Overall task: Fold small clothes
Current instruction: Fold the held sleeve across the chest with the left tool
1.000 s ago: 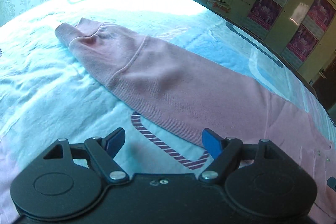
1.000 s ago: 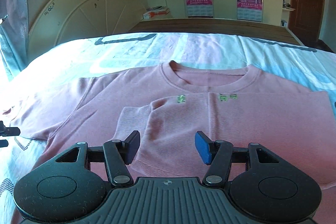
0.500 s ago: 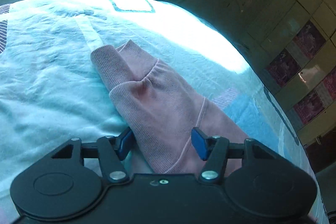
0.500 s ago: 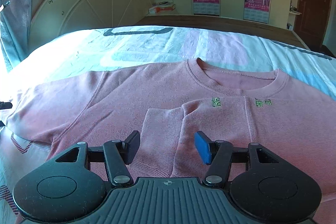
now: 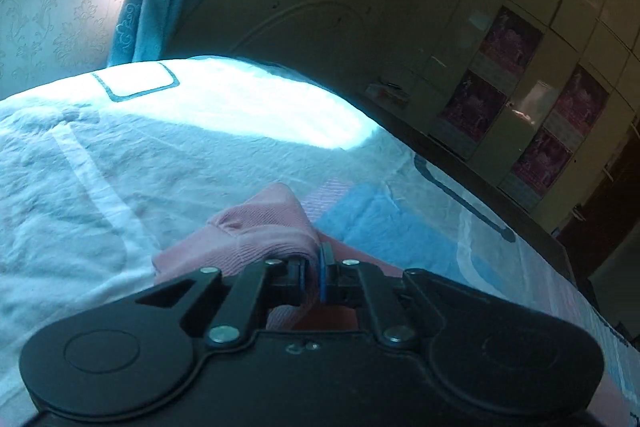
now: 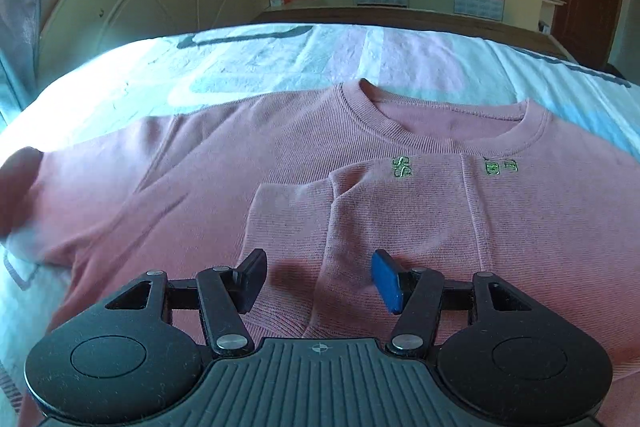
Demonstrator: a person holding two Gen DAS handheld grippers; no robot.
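Left gripper (image 5: 314,269): jaws just closed, pinching pink sleeve cuff (image 5: 260,227) bunched right ahead of it | Right gripper (image 6: 318,279): jaws half apart, empty, hovering above pink sweatshirt (image 6: 400,195) spread flat on blue bedspread (image 6: 280,59), its other sleeve folded across the chest beneath.

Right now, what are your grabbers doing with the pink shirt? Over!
Left gripper jaws just closed on the sleeve cuff. Right gripper jaws open, holding nothing, over the pink sweatshirt lying on the bed. Nothing in the way.
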